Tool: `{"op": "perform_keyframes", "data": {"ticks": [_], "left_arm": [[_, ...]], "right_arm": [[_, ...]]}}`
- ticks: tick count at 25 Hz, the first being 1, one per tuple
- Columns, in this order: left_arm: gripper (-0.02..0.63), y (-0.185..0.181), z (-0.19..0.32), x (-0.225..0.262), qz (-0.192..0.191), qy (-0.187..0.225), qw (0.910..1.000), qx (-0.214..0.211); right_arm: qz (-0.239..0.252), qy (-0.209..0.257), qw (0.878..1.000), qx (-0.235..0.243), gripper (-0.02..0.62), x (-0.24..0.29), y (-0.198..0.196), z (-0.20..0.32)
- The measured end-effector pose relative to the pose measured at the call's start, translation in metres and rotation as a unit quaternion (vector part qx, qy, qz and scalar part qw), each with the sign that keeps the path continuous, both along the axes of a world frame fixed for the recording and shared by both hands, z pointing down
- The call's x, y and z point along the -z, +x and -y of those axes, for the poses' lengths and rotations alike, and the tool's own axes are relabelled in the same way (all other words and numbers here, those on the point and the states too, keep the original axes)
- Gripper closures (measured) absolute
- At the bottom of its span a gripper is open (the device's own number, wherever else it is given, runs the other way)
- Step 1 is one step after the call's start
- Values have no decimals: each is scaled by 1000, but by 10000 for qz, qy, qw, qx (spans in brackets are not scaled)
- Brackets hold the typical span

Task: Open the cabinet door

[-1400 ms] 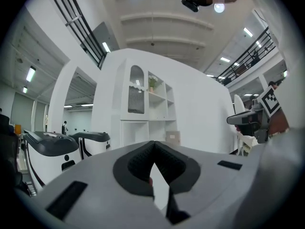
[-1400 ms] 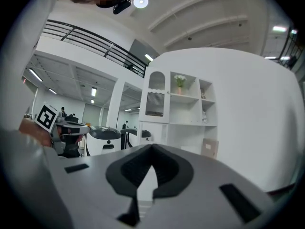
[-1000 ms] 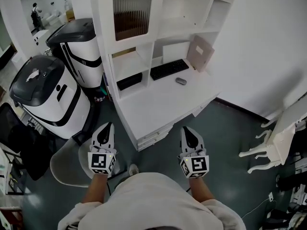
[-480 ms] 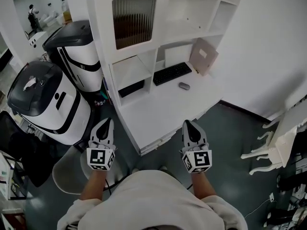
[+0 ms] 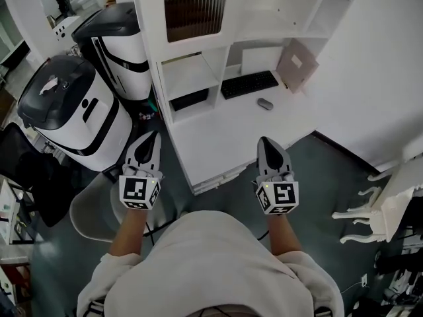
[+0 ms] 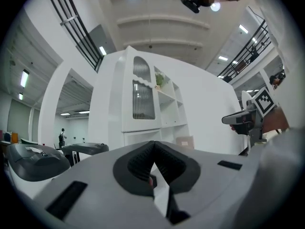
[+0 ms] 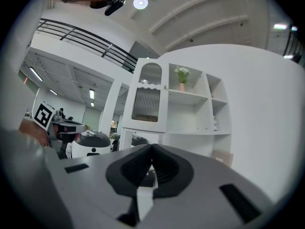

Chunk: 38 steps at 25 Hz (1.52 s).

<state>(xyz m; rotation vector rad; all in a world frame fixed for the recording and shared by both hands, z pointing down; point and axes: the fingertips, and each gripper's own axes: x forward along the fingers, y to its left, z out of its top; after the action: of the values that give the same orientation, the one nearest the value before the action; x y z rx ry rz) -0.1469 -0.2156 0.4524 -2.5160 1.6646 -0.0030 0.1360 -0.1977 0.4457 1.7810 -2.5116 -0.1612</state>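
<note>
We face the white cabinet [image 5: 198, 65] at twelve o'clock, its ribbed-glass door [image 5: 195, 8] closed, up at eleven. Two black-topped machines [image 5: 73, 111] stand at ten. The bench [image 5: 231, 137] bars our way, carrying a keyboard [image 5: 250, 83] and a mouse [image 5: 265, 104]. The left gripper [image 5: 151, 137] and right gripper [image 5: 266, 142] keep their jaws clenched, empty.

Legible text check: no word, number or brand is reading out.
Only black-and-white square code patterns are showing: on the cube [image 5: 139, 193] of the left gripper [image 5: 153, 135] at 8 o'clock and the second cube [image 5: 277, 198] of the right gripper [image 5: 264, 140] at 4 o'clock. A white label [image 5: 299, 61] on the tan board [image 5: 291, 73], between 1 and 2 o'clock, is coming out too small to read.
</note>
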Motion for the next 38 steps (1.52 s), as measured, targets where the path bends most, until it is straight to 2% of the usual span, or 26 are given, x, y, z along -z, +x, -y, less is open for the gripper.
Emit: {"op": "perform_keyframes", "data": {"ticks": [3,7,10,17,38], "left_arm": [[607,1,-3,2,9,7,10000,59],[607,3,-5,4,17,24,10000,94],[607,6,-7,4,10,18,10000,94],[607,6,-3,3,14,6,9999,116],[607,-10,-6,0,18,-58,9995,311]], "right_arm": [[82,13,10000,50,589,2,3,2],[131,63,9998,117,550,9,7,5],[151,41,9997,181,468,13,10,8],[196,26,9993,306,354,20,10,17],[-99,212,9988,420,362,61,-3,67]]}}
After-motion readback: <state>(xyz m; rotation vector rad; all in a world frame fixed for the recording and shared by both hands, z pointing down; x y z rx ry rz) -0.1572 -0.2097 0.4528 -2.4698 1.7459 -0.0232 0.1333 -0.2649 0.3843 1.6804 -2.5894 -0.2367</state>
